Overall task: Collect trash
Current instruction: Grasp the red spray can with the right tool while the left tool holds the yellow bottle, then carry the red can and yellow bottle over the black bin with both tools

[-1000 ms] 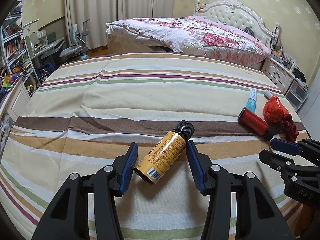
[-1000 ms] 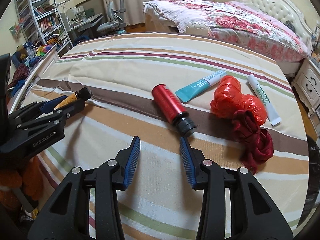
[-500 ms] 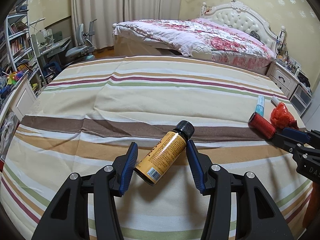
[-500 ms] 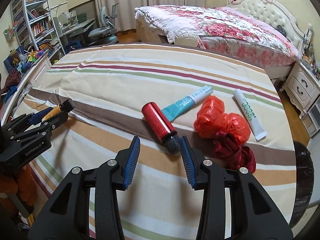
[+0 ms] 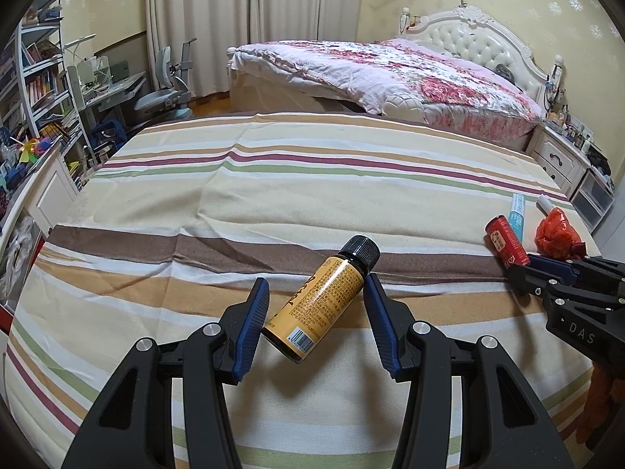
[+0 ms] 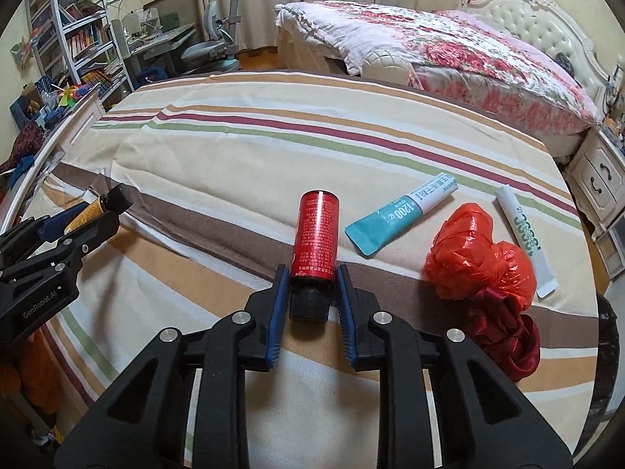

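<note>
Since the earlier frame, the right hand-held gripper [image 6: 310, 297] has advanced onto the red bottle [image 6: 315, 239], and its jaws have just been closing with the bottle's black-capped end between them; the blue pads now press on that end from both sides; the bottle's red body points away from the gripper over the striped bed cover [image 6: 242, 148]. Left hand-held gripper [image 5: 316, 305] is unchanged in its hold; it pinches the yellow bottle [image 5: 322, 305] askew, one pad touching the bottle near its base and the other near its black cap, the cap pointing up and to the far right.

Remaining trash lies on the bed cover to the right of the red bottle; the teal tube [image 6: 400, 213] is just beside it; the orange plastic bag [image 6: 478, 250] is further right, touching the dark red cloth [image 6: 504, 326] on its near side; the white tube [image 6: 525, 234] lies just beyond the bag, to the right.

A floral bed [image 6: 449, 58] stands at the far side; a bookshelf [image 6: 78, 39] stands at the far left.
</note>
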Available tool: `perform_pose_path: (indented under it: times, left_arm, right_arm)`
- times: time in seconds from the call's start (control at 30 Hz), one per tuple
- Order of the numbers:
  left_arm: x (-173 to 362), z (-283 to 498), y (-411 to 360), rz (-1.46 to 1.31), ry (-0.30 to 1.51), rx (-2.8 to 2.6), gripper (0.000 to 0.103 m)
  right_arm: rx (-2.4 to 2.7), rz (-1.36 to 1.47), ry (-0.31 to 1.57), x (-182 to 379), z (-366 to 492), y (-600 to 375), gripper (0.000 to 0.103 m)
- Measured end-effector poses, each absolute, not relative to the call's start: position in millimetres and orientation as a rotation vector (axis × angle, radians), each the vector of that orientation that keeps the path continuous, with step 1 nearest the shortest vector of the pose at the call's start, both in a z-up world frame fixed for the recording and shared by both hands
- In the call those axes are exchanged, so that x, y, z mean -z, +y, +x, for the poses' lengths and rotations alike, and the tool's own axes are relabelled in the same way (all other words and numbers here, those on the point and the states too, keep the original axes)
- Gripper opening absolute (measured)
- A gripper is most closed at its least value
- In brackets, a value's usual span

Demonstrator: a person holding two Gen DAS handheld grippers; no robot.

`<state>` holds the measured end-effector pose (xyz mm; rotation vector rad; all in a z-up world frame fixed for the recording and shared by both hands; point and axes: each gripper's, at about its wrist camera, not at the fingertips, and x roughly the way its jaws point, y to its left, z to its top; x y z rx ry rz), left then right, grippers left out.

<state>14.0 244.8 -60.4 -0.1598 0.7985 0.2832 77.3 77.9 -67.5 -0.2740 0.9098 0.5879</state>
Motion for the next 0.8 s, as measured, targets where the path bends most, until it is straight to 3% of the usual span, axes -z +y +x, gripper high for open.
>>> perform_pose_path:
  times: [0.13, 0.2, 0.33, 0.43, 0.47, 0.8]
  left_arm:
    - [61, 15, 245, -0.156, 0.802, -0.278, 0.05]
    - [61, 15, 245, -0.155, 0.802, -0.279, 0.05]
    - [62, 15, 245, -0.151, 0.8, -0.281, 0.05]
    - [62, 16, 244, -0.15, 0.799, -0.282, 0.05]
    - [62, 16, 244, -0.15, 0.799, -0.282, 0.05]
    - [58, 11, 223, -0.145, 0.761, -0.242, 0.05]
  right_arm:
    - [-0.595, -0.259, 0.915, 66, 80, 78, 0.027]
    - [-0.592, -0.248, 0.91, 65, 81, 78, 0.038]
    - [-0.59, -0.246, 0.904, 63, 84, 85, 0.038]
    - [-0.578, -0.253, 0.91, 67, 88, 90, 0.033]
    - [-0.568, -0.258, 0.914, 69, 89, 91, 0.023]
    - [-0.539, -0.19, 0.879, 59, 74, 57, 0.023]
